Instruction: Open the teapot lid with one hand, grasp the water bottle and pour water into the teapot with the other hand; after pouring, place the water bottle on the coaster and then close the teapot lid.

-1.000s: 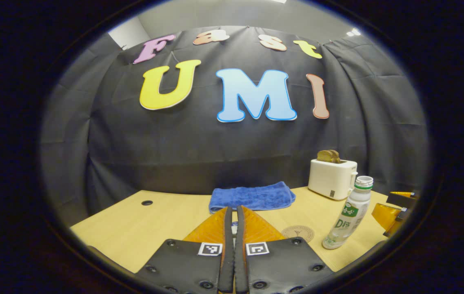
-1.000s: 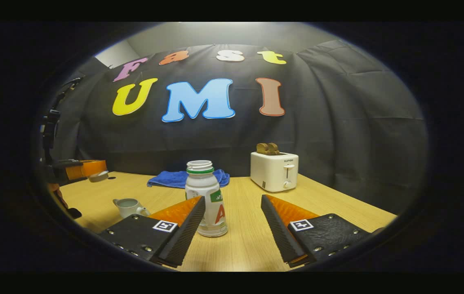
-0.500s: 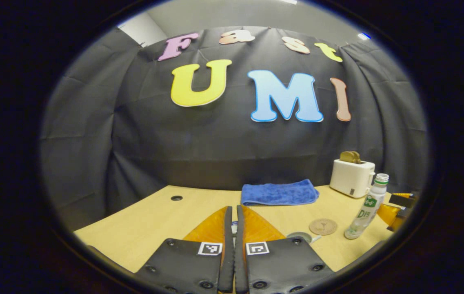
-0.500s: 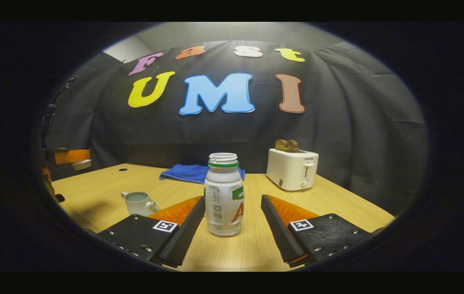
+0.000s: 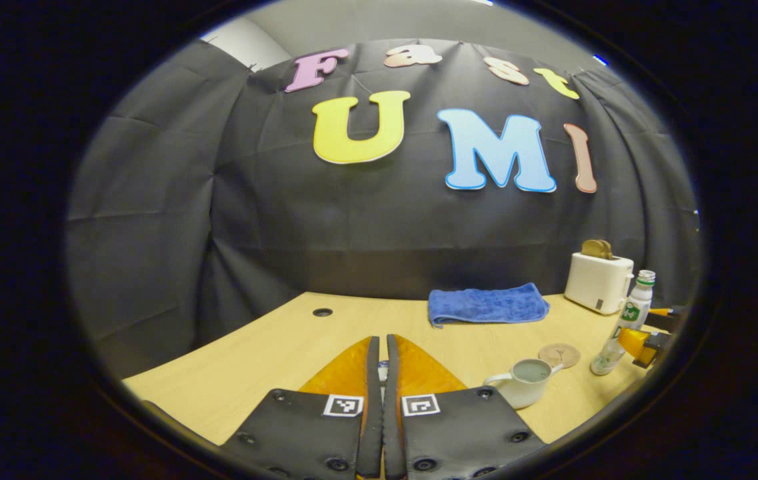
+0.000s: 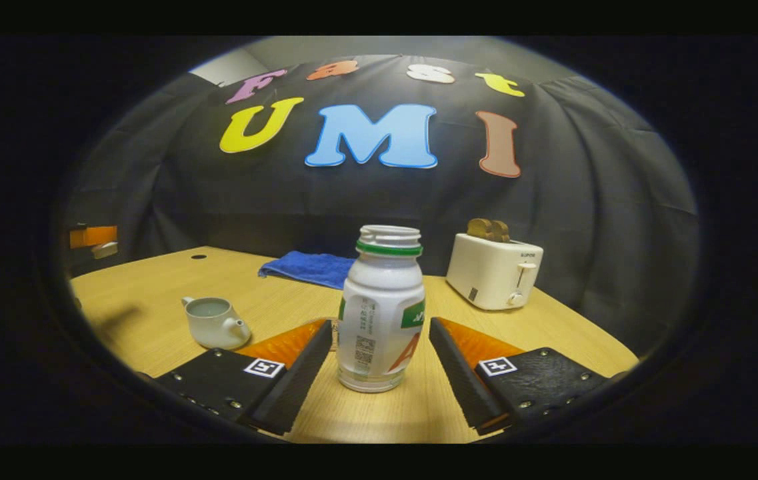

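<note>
While clenching what is probably the small pale teapot lid (image 6: 105, 249), left gripper (image 5: 379, 353); flanking uncapped white plastic water bottle (image 6: 381, 313), released, right gripper (image 6: 379, 357)

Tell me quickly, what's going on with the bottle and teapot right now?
Left gripper shut on the teapot lid, held clear of the teapot. Right gripper open, straddling the water bottle, not yet gripping. Teapot open, coaster free. Nothing in the way.

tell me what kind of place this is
Most likely a staged recording booth set up as a kitchen corner: black cloth wall behind a wooden table, with a toaster, teapot and water bottle laid out.
</note>
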The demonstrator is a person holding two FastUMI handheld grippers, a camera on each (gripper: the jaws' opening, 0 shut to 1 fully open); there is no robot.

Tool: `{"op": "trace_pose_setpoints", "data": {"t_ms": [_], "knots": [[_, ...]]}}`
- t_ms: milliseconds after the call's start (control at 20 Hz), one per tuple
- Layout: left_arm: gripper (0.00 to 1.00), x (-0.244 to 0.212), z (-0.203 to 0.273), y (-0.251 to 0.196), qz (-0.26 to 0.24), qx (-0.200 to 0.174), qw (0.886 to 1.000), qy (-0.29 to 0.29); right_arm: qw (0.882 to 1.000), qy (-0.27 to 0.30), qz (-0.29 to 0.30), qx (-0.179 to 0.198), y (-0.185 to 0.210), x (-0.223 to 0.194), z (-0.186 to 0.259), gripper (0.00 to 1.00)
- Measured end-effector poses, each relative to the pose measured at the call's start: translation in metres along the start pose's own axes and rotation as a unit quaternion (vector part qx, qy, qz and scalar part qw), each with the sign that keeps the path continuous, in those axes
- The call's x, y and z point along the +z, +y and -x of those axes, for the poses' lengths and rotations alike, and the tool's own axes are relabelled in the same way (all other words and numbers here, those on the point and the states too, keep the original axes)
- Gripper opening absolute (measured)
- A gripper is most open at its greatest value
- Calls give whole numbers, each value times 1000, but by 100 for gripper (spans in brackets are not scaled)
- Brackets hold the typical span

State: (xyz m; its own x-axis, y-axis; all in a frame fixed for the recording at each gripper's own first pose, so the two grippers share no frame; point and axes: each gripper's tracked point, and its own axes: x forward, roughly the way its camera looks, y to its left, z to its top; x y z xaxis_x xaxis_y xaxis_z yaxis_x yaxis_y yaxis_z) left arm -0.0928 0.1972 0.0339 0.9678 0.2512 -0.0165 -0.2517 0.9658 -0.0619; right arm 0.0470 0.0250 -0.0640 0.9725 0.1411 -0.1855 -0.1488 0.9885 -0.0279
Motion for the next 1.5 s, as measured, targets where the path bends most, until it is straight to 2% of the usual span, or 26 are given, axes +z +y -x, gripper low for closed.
{"op": "trace_pose_setpoints", "data": {"t_ms": [350, 400, 600, 650, 900, 1100, 1500], "knots": [[7, -13, 1, 10, 10, 3, 1000, 10, 1000, 15, 7, -5, 0, -11, -12, 88], [7, -13, 1, 11, 11, 2, 1000, 11, 1000, 14, 7, -7, -1, -9, -14, 79], [7, -18, 1, 11, 15, -1, 1000, 13, 1000, 18, 15, -12, -3, -8, -12, 77], [7, -18, 1, 11, 16, -2, 1000, 14, 999, 20, 23, -14, -4, -8, -11, 74], [11, -24, 2, 12, 22, -7, 1000, 17, 994, 23, 104, -31, -5, 3, -11, 74], [11, -31, 4, 13, 28, -11, 999, 21, 981, 12, 191, -37, 5, 22, -15, 74], [11, -39, 5, 14, 35, -17, 999, 27, 937, 4, 349, -29, 34, 39, -27, 74]]}}
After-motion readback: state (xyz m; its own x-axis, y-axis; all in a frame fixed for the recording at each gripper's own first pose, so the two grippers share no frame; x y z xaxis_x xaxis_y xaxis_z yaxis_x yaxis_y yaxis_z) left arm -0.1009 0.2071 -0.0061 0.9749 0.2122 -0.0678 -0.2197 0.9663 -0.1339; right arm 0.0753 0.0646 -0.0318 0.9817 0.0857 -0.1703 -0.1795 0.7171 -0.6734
